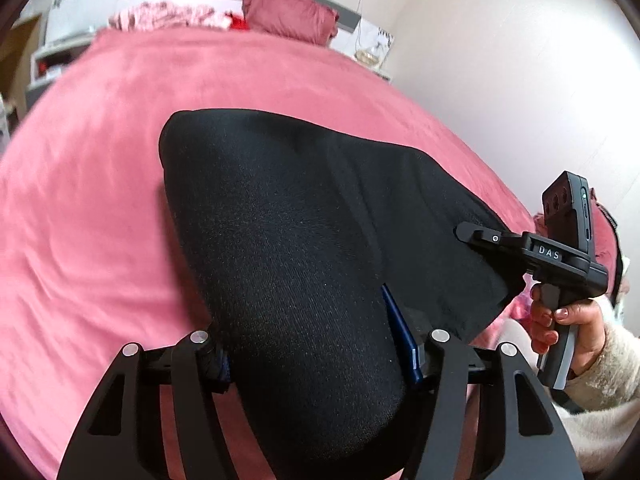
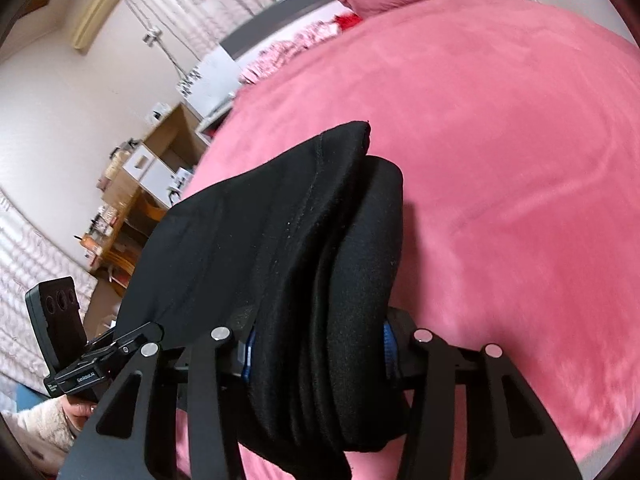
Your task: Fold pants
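The black pants [image 1: 288, 224] are being held up above the pink bedspread [image 1: 100, 168], bunched into several thick layers, with one end spreading out over the bed and the other gathered at the cameras. In the left wrist view, a thick roll of the fabric is being pinched between the jaws of the left gripper [image 1: 316, 360], whose blue pads are being pressed into the cloth on both sides. In the right wrist view, a stack of folded layers [image 2: 320, 300] is being clamped in the same way by the right gripper [image 2: 316, 354], its jaws being closed on the pants. The right gripper [image 1: 532, 256] is also being shown from the side in the left wrist view, gripped by the person's right hand [image 1: 560, 324] at the far edge of the garment. The left gripper [image 2: 100, 364] is being seen at the lower left of the right wrist view. A dark red pillow [image 1: 292, 16] is lying at the head of the bed, and wooden shelves [image 2: 132, 208] are standing against the wall.
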`<move>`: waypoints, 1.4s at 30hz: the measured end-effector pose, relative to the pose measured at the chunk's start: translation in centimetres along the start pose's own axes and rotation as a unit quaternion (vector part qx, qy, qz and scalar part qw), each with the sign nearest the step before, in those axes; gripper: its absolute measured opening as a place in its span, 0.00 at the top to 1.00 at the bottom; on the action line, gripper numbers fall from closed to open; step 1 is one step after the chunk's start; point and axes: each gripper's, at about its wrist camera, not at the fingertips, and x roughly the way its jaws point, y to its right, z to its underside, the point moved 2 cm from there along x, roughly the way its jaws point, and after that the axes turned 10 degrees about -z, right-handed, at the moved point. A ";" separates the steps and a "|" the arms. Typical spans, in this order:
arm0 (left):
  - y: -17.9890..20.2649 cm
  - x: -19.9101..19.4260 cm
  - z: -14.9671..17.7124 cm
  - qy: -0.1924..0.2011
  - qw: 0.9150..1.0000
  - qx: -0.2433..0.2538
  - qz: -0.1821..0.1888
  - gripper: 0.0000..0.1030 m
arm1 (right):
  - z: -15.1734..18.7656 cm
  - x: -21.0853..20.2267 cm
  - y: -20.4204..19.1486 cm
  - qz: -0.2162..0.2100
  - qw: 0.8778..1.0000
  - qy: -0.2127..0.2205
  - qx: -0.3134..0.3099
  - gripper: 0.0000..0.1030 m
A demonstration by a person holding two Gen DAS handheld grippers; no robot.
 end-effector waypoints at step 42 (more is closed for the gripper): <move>-5.3 8.9 -3.5 0.018 0.991 0.031 -0.133 0.16 | -4.6 6.7 6.6 0.105 0.993 0.059 0.003 0.12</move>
